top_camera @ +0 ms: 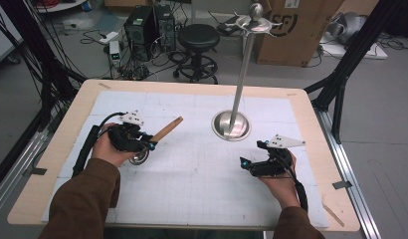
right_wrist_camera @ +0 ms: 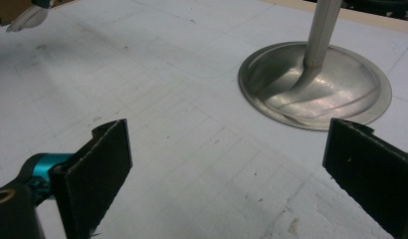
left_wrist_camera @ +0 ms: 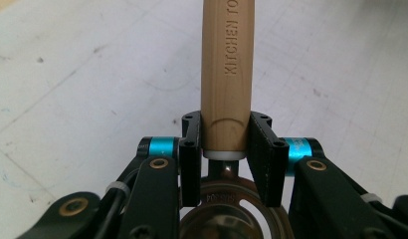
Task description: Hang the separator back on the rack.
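From the high view, my left gripper (top_camera: 151, 145) grips a kitchen utensil (top_camera: 159, 137) just above the worktop (top_camera: 202, 169), its wooden handle running up and away to the right, toward the steel stand (top_camera: 242, 74) that rises from a round dished base between my two hands. My guess is that the tool has to reach the hooks on the stand's crown, so the handle's long axis already aims roughly that way, and my left hand is the one carrying it; my right gripper (top_camera: 253, 153) sits near the base, empty. In the left gripper view, my jaws are clamped on the handle (left_wrist_camera: 225, 74) at its lower end, one pad on each side, right where pale smooth wood with stamped lettering meets a white collar and a shiny metal neck; below it hangs a round polished metal head (left_wrist_camera: 232, 209) with a slot cut in it. In the right gripper view, my jaws stand wide apart with nothing between them, over the white gridded mat, and the stand's base (right_wrist_camera: 316, 84) lies ahead and to the right, brushed and reflective.
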### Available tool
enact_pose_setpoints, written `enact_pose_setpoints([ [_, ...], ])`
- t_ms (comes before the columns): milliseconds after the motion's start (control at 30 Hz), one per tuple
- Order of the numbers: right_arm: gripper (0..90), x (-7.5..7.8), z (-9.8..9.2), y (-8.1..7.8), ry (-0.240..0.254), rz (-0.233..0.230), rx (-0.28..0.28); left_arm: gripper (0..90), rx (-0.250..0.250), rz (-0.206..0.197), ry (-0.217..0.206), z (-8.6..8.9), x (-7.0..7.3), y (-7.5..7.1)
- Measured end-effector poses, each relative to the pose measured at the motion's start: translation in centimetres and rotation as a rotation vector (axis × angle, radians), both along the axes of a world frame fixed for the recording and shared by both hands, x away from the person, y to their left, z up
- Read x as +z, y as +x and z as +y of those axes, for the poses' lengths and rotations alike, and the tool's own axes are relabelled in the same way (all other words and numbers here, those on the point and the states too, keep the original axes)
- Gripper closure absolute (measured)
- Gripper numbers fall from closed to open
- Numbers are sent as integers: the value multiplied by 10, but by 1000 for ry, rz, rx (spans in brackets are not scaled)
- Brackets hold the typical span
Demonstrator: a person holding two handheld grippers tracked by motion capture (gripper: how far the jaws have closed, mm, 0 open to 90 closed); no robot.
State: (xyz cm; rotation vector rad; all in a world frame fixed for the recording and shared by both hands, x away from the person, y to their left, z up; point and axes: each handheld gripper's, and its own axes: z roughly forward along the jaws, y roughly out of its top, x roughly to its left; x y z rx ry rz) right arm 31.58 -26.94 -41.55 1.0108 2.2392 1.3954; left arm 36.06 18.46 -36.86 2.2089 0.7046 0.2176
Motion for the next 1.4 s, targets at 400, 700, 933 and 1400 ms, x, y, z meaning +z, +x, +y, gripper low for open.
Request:
enact_pose_setpoints([
  [400,40,0,0,0,2,-2,2,690,-6,-61,-125,-2,25,-3],
  [700,40,1,0,-1,3,1,-1,690,-13,-80,-186,-6,37,0],
  [933,40,1,0,0,6,-2,-1,690,-34,-109,-212,-12,48,3],
  [1400,40,1,0,-1,10,-2,1,690,-54,-142,-269,-20,67,7],
])
